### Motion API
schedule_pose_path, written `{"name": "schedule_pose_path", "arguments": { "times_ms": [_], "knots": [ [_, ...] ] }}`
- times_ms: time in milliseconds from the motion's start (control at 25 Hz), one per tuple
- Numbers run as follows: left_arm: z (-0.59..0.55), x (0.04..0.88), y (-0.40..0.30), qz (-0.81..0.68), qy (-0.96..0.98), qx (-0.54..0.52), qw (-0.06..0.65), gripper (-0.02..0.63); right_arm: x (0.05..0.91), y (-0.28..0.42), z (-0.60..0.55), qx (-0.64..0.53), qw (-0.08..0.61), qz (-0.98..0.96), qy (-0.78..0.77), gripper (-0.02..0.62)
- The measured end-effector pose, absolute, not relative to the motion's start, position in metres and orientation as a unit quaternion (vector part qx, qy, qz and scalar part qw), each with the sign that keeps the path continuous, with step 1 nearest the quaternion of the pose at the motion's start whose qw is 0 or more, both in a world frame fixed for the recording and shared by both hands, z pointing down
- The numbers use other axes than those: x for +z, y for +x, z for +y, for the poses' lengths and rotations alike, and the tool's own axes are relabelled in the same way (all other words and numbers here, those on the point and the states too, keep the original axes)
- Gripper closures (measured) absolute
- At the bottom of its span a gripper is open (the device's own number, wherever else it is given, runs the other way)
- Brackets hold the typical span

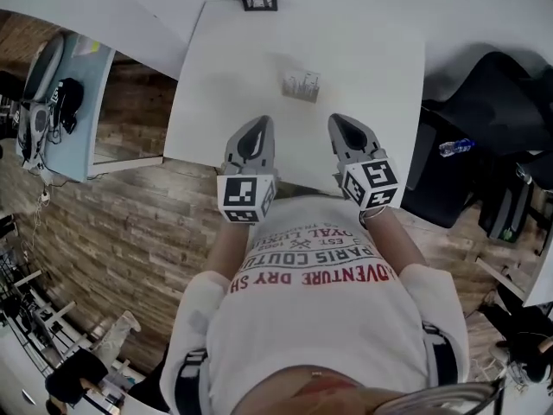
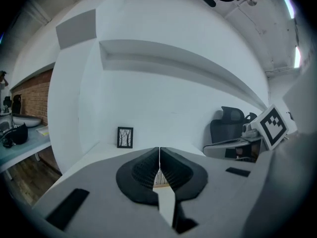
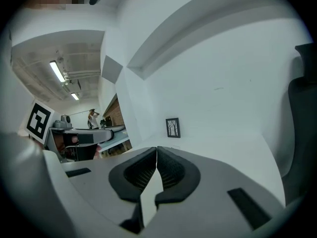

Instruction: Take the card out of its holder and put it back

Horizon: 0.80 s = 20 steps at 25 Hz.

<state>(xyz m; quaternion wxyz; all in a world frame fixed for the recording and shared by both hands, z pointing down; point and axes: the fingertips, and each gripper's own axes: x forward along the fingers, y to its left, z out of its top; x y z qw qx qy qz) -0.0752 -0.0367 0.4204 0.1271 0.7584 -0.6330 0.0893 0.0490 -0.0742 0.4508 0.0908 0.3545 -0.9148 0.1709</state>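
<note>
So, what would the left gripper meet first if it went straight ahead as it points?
Probably the card holder, standing on the white table right ahead of the left gripper's shut fingers, though depth is unclear.

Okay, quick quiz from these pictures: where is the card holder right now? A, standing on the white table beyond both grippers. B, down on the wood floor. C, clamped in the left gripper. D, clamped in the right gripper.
A: the card holder stands on the white table ahead of the left gripper and right gripper, whose jaws are both together with nothing in them.
</note>
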Motion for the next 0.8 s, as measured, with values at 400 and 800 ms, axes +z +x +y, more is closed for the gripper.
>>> {"name": "schedule_pose_path", "arguments": {
  "times_ms": [400, 800],
  "knots": [
    [-0.084, 0.448, -0.081, -0.576, 0.795, 0.108, 0.159, 0.581, 0.473, 0.033, -0.109, 0.163, 0.110, -0.910, 0.366, 0.571],
    [-0.115, 0.486, -0.107, -0.538, 0.809, 0.124, 0.202, 0.581, 0.507, 0.007, -0.140, 0.158, 0.139, -0.916, 0.341, 0.568]
  ]
}}
